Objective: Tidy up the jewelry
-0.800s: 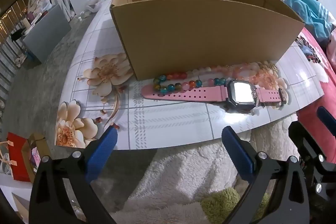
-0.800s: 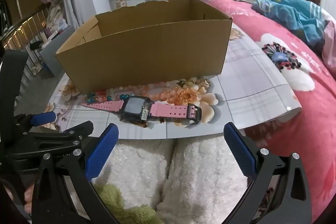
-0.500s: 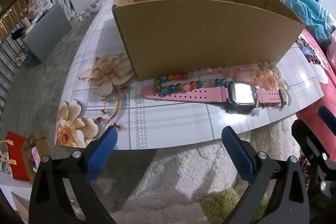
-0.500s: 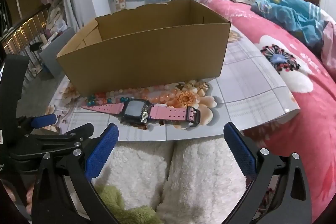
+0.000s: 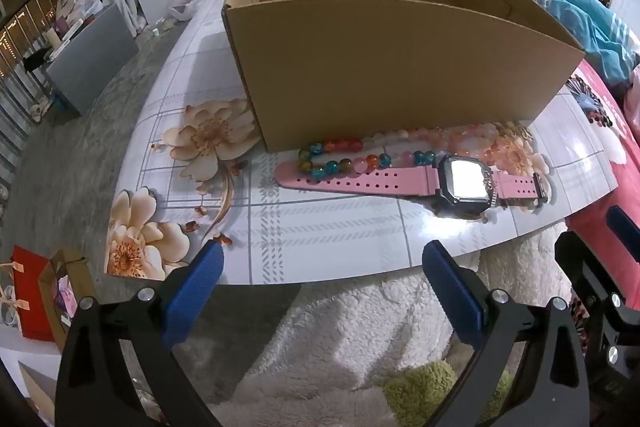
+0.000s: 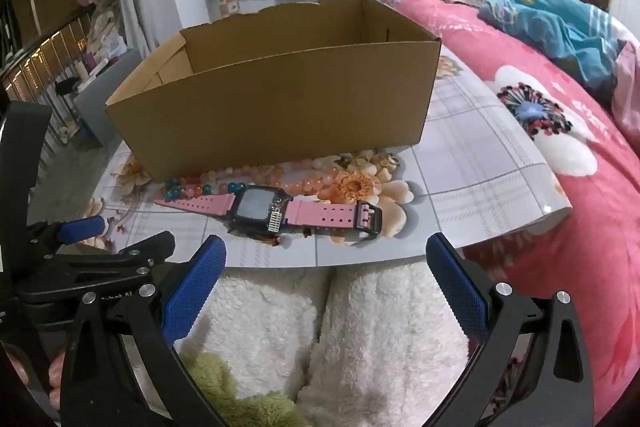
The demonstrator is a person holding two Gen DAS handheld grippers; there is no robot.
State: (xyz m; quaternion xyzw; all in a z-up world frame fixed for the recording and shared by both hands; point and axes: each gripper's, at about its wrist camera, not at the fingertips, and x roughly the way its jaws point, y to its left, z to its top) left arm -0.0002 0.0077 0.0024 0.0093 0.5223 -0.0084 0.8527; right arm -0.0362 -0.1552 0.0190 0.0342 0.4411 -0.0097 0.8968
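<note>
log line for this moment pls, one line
stage: pre-grasp | left hand-held gripper: open, empty | right hand-held gripper: open, empty | pink watch, bead bracelet: on table before cardboard box

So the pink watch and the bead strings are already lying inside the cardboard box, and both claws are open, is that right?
Not quite. The pink watch and bead strings lie on the table in front of the cardboard box, not inside, as the right wrist view shows. Both claws, left claw and right claw, are open.
</note>
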